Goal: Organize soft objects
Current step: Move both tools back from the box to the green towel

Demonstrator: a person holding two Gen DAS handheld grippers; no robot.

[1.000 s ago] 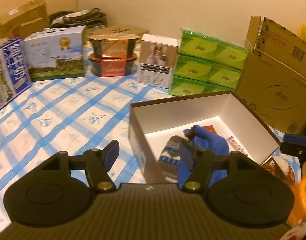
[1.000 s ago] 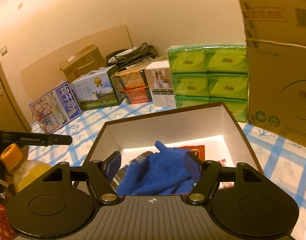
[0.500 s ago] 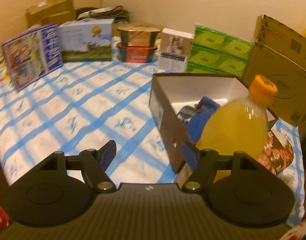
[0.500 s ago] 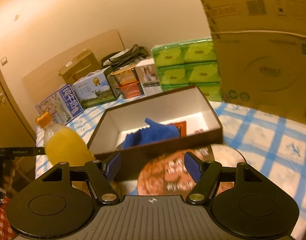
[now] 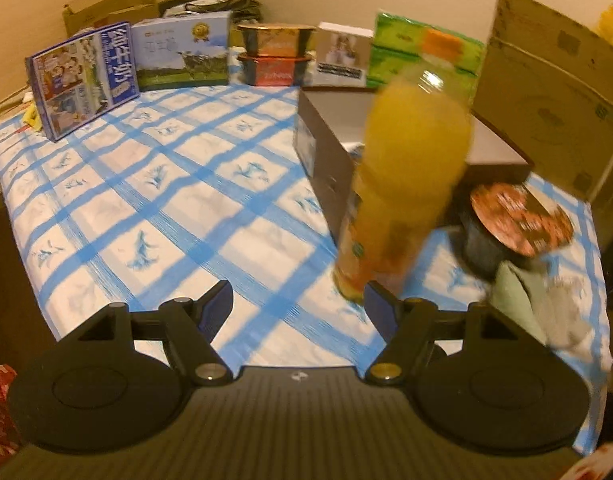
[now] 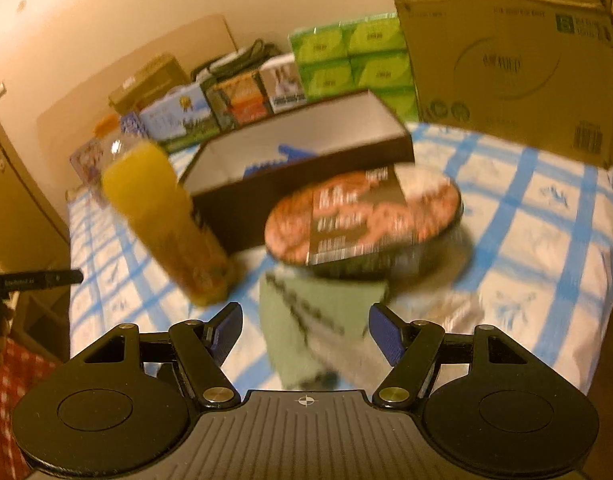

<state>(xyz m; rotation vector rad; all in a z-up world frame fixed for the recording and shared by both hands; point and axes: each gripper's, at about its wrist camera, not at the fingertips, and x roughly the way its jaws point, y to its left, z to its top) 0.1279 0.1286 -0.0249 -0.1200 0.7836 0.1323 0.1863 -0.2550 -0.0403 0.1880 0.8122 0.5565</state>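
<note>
Both grippers have pulled back from the open box (image 6: 306,160), now far behind a juice bottle (image 6: 162,220) and noodle bowl (image 6: 366,220). Near the right gripper (image 6: 302,332), a green sock (image 6: 318,320) lies between its spread fingers, untouched. The left gripper (image 5: 298,308) gapes empty.

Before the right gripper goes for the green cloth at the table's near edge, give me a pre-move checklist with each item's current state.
1. Right gripper open, nothing between its pads: ok.
2. Green cloth lined up ahead between the right fingers: ok.
3. Cloth free of other things: cannot tell; the noodle bowl sits right behind it and blur hides whether they touch.
4. Orange juice bottle upright, off to the cloth's left: ok.
5. Brown box open, with a blue cloth showing inside: ok.
6. Left gripper open and empty: ok.
</note>
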